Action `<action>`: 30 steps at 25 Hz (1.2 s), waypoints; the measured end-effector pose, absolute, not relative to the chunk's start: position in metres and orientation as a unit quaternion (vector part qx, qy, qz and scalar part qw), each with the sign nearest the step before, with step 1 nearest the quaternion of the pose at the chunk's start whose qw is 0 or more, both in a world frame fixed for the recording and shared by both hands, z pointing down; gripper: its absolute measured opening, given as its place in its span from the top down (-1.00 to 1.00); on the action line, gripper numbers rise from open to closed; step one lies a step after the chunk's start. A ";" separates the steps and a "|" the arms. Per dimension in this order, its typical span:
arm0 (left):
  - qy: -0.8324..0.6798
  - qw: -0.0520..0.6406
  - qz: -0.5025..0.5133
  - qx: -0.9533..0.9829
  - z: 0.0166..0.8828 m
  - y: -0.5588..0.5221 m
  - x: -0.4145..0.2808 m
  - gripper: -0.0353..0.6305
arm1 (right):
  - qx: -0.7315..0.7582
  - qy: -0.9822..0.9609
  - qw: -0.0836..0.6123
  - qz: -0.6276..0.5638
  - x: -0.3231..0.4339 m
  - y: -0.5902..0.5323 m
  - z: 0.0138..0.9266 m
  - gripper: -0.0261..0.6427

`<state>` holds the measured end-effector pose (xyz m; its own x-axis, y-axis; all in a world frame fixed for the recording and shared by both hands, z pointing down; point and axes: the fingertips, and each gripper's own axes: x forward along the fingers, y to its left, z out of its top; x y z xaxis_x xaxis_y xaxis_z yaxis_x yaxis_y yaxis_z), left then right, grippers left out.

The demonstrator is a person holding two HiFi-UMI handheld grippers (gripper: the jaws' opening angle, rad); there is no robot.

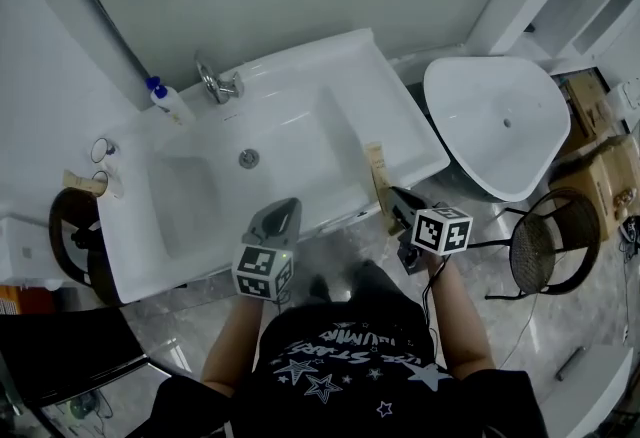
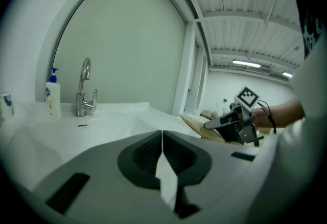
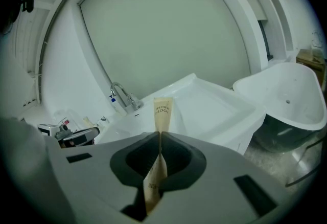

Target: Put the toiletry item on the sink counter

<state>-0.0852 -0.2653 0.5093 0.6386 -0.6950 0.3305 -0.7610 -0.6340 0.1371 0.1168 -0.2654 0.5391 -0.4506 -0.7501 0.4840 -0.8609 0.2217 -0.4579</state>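
Note:
A tan paper toothbrush packet [image 1: 377, 174] sticks out over the right front corner of the white sink counter [image 1: 405, 121]. My right gripper [image 1: 394, 199] is shut on its near end. In the right gripper view the packet [image 3: 162, 111] stands on edge, pinched between the jaws of the right gripper [image 3: 160, 138], and points toward the basin. My left gripper [image 1: 289, 207] hovers over the front rim of the basin, shut with nothing in it. From the left gripper view, past the shut left gripper [image 2: 162, 138], I see the right gripper [image 2: 208, 126] holding the packet [image 2: 195, 125].
A chrome faucet [image 1: 216, 82] and a soap bottle [image 1: 170, 104] stand at the back of the sink. Cups [image 1: 101, 152] sit on the left ledge. A white tub [image 1: 500, 121], a mesh chair [image 1: 555, 241] and cardboard boxes [image 1: 600, 166] are to the right.

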 end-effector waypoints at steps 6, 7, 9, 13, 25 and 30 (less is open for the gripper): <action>-0.442 0.133 0.130 0.878 0.508 -0.282 -0.082 0.83 | 0.503 -0.793 0.071 0.336 0.136 -0.310 0.535 0.84; -0.450 0.134 0.131 0.873 0.509 -0.287 -0.083 0.83 | 0.497 -0.797 0.073 0.336 0.137 -0.320 0.535 0.84; -0.471 0.139 0.134 0.861 0.511 -0.298 -0.087 0.83 | 0.482 -0.807 0.079 0.333 0.137 -0.341 0.535 0.84; -0.509 0.155 0.133 0.836 0.511 -0.321 -0.088 0.83 | 0.446 -0.828 0.100 0.326 0.138 -0.386 0.535 0.84; -0.574 0.170 0.142 0.788 0.515 -0.367 -0.059 0.83 | 0.353 -0.876 0.191 0.266 0.143 -0.483 0.554 0.84; -0.597 0.174 0.139 0.771 0.516 -0.376 -0.057 0.83 | 0.312 -0.897 0.237 0.204 0.138 -0.524 0.556 0.84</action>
<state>-0.0567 -0.3763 0.5160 0.2497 -0.8720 0.4210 -0.9683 -0.2278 0.1026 0.1380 -0.5237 0.5559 -0.6930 -0.4637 0.5520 -0.6569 0.7215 -0.2187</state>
